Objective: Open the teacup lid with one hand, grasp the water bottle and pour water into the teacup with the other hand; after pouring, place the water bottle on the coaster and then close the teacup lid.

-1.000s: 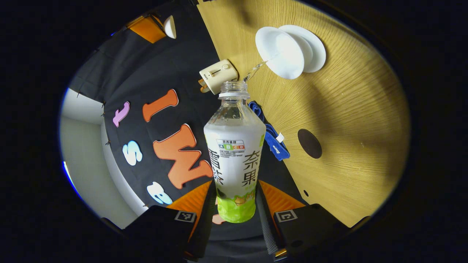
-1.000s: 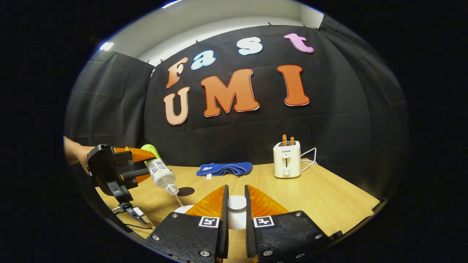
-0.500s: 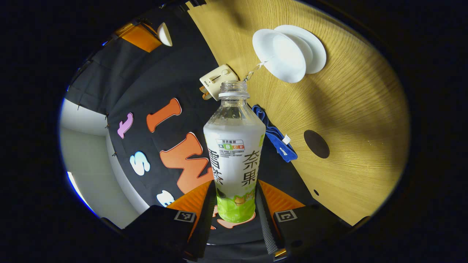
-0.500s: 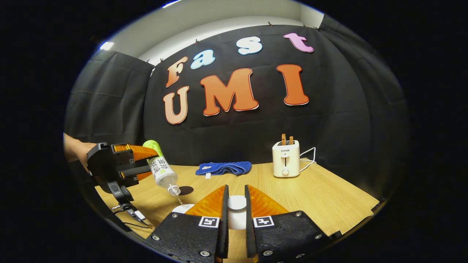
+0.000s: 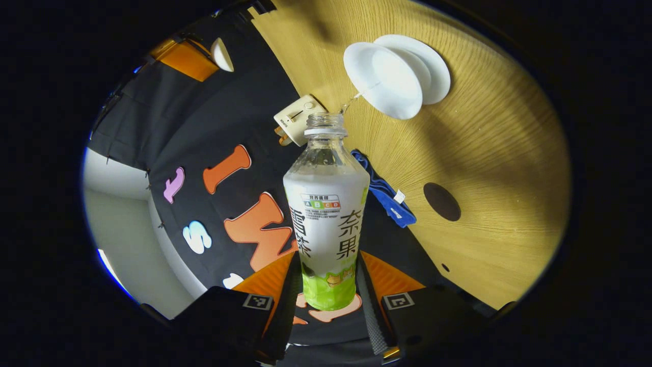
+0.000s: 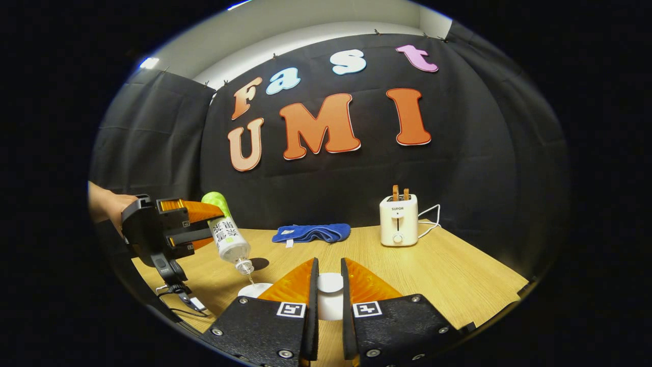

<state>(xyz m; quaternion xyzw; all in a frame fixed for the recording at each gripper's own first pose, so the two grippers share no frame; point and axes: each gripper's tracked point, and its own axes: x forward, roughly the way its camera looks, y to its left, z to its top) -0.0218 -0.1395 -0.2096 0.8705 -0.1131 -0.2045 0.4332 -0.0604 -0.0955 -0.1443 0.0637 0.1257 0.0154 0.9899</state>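
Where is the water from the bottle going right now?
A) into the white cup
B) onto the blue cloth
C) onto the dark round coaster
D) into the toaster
A: the tilted bottle sends a thin stream from its mouth into the open cup.

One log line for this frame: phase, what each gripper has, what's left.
phase: pouring | left gripper: water bottle tilted, stream into teacup | right gripper: holding lid | pending: bottle to coaster, close lid
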